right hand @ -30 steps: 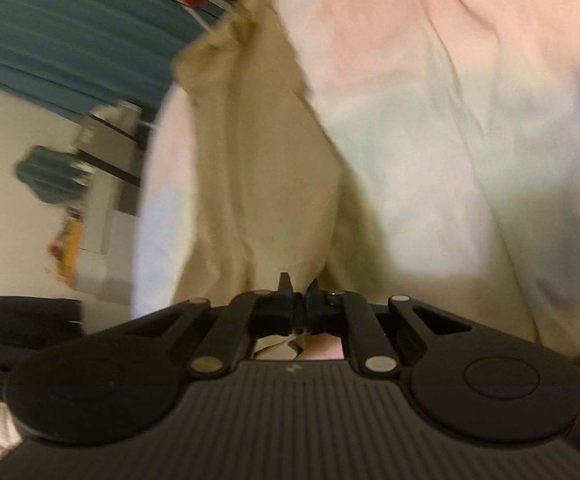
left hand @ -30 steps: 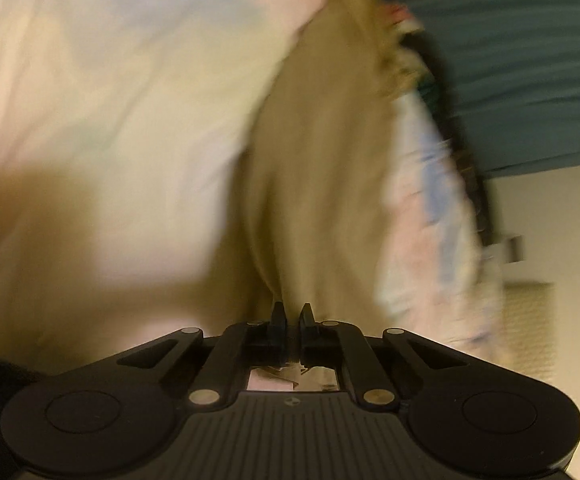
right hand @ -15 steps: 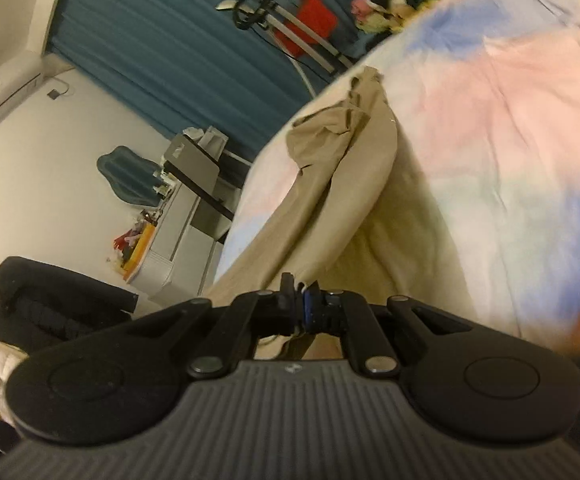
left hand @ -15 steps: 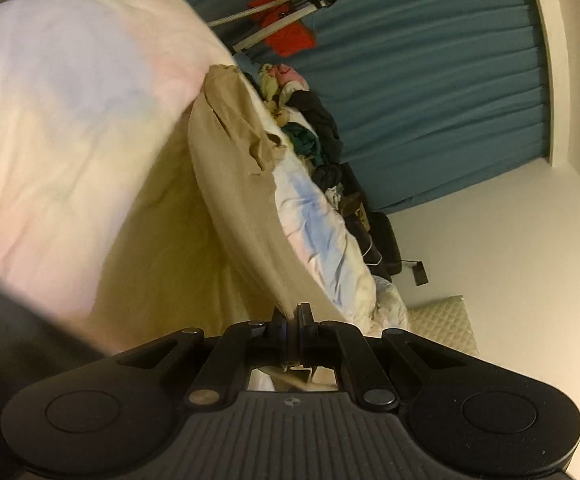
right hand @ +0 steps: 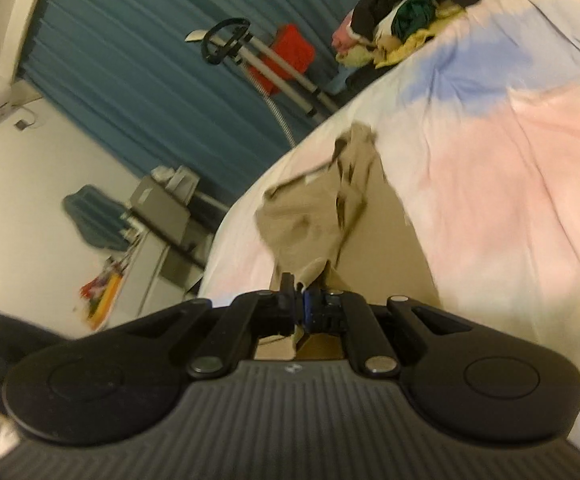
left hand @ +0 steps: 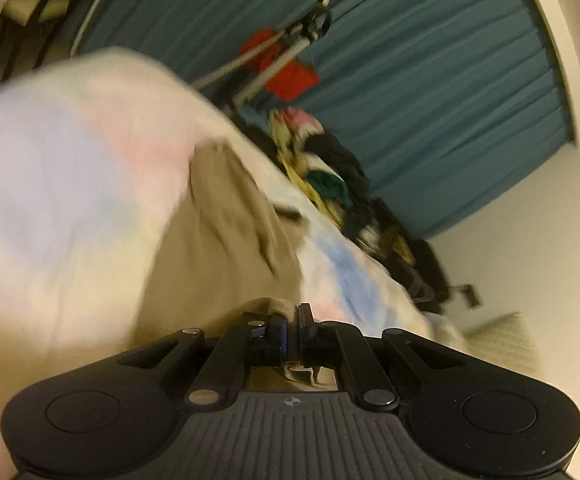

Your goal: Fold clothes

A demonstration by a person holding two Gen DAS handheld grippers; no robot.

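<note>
Two-toned pastel bedspread (right hand: 529,168) before teal curtain (right hand: 138,60).

Both my grippers are showing as matte black.
I'm seeing the left gripper (left hand: 293,314) and right gripper (right hand: 297,289) with ribbed grey bodies, round side discs, silver rivets, blue pads near twelve o'clock.

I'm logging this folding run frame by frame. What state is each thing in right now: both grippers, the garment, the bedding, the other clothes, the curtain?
Left gripper: shut on the tan garment.
Right gripper: shut on the tan garment.
Tan garment: rumpled, partly lying on the bedspread, near end pinched by both grippers.
Bedspread: spread out, wrinkled.
Clothes pile: heaped, unfolded.
Curtain: drawn shut.
</note>
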